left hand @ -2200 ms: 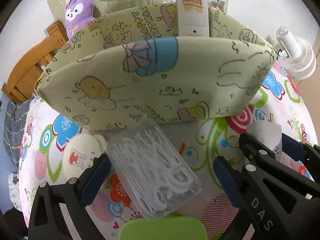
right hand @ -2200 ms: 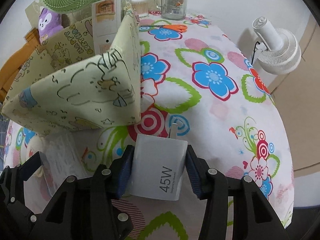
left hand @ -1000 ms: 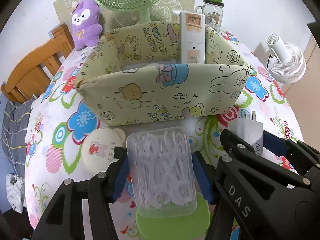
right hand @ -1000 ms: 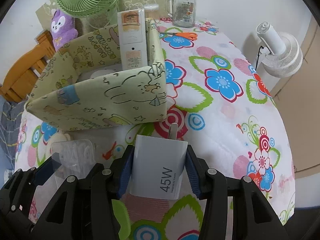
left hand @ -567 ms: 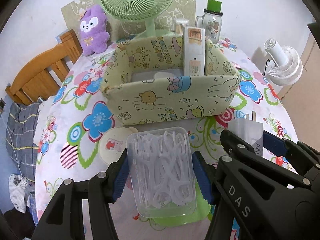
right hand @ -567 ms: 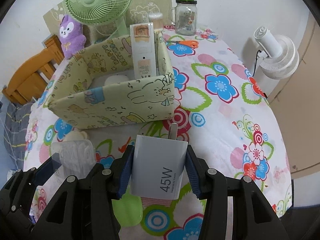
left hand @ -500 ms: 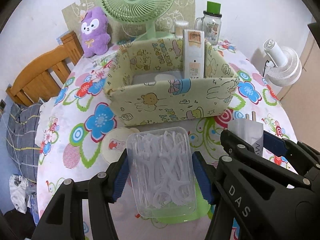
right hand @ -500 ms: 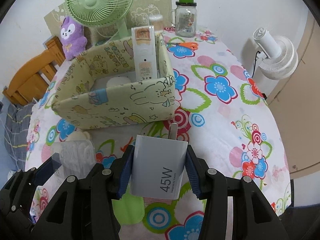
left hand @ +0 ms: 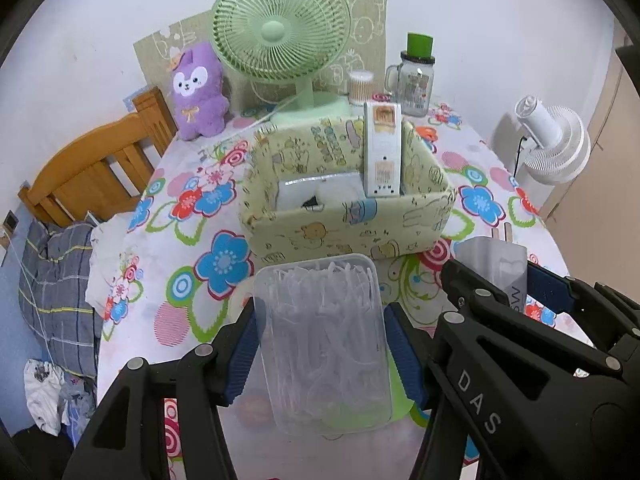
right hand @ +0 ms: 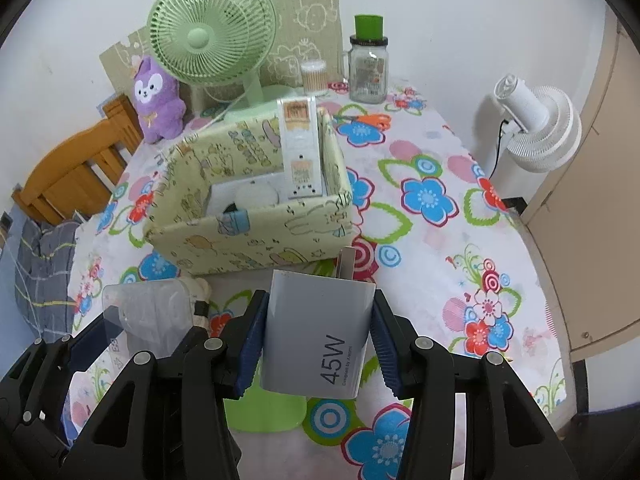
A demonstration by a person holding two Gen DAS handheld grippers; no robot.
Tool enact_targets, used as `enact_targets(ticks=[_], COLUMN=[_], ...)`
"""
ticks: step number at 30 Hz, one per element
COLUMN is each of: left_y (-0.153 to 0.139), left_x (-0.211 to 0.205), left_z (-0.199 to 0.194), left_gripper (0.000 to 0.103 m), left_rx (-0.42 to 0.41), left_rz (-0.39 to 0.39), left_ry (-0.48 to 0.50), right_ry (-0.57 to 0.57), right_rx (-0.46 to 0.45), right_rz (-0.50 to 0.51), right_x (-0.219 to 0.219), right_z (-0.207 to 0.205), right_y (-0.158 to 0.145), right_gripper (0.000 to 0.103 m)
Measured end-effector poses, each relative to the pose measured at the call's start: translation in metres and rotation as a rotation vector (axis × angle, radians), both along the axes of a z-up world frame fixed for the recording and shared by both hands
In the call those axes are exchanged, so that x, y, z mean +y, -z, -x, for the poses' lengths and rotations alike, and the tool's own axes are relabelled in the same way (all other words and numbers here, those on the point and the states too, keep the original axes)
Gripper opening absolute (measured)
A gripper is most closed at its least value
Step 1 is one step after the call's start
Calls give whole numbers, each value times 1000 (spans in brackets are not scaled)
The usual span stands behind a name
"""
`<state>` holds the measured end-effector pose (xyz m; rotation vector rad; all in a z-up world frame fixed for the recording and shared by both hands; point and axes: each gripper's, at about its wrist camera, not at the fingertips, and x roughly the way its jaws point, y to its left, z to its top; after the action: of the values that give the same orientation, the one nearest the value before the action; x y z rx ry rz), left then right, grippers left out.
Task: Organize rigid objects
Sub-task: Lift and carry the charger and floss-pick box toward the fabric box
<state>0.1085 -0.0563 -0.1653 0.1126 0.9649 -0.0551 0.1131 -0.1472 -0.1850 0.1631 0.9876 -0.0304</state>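
**Both grippers loaded, held above the surface in front of the storage box**

The clear plastic box of floss picks (left hand: 324, 344) sits lengthwise between the blue pads of the left gripper (left hand: 320, 354), which is clamped on its two long sides. The white 45W charger (right hand: 318, 334) is pinched the same way in the right gripper (right hand: 318, 338), prongs pointing toward the fabric storage box (right hand: 256, 236), printed face up.

Both held things hang over the flowered surface (right hand: 432, 240) on the near side of the storage box, apart from its front wall, the charger to the right of the floss-pick box. Inside the storage box a tall white remote control (left hand: 382, 152) stands against the right wall, with a white round item beside it on the floor of the box.

Behind the storage box stand a green desk fan (left hand: 280, 36), a purple plush toy (left hand: 198, 90), a jar of cotton swabs (left hand: 360, 86) and a glass mug jar with a green cap (left hand: 416, 76). A white fan (right hand: 536, 128) stands off the surface to the box's right.
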Motion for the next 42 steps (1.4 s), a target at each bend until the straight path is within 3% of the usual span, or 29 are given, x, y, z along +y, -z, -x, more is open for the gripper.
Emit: enact_targets(ticks=[24,42], left_y=[-53,-58], left_x=[13,18], left_z=[-6,-38], left_gripper=[63,63], left_rx=[-81,-92], left_rz=[14,42], left_ry=[-16,-40], right_ry=[-14,-24], right_rx=[-80,-98], right_rz=[12,28], right_x=[11,14], right_z=[-8,-44], right_y=[-58,-67], right_gripper=[52,53])
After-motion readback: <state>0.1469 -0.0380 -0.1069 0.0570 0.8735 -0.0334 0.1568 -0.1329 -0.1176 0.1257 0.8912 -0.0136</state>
